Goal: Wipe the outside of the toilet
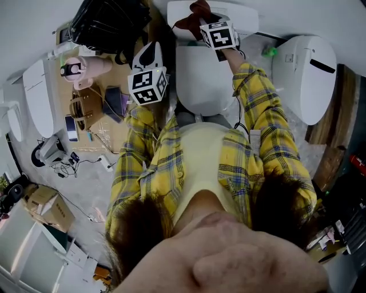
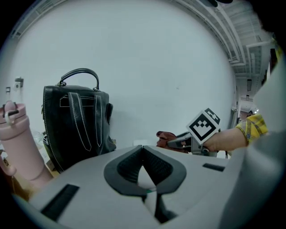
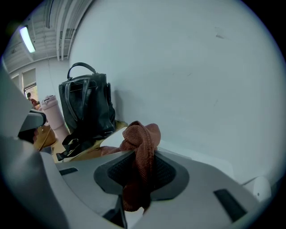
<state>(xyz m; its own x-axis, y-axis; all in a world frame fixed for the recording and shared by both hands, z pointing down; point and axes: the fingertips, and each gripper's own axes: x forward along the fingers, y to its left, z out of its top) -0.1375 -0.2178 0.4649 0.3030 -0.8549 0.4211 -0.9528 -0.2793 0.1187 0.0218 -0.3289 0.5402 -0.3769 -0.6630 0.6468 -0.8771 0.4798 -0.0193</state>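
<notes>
While the right gripper's (image 3: pixel 138 167) jaws pinch a bunched reddish-brown cloth (image 3: pixel 140 143) between their pads, the left gripper's (image 2: pixel 143 154) jaws meet at their tips with nothing between them. The cloth stands up out of the jaws and hangs down in front of them. From the head view it sits over the tank (image 1: pixel 234 12) of the white toilet (image 1: pixel 203 86), close to the wall (image 3: pixel 192 67); whether it touches the tank cannot be told. The left gripper is held off the toilet's left side, apart from the bowl. Beyond it a black backpack (image 2: pixel 76 120) and a pink bottle (image 2: pixel 18 143) stand against the wall. A yellow plaid sleeve (image 1: pixel 260 109) reaches toward the right gripper.
</notes>
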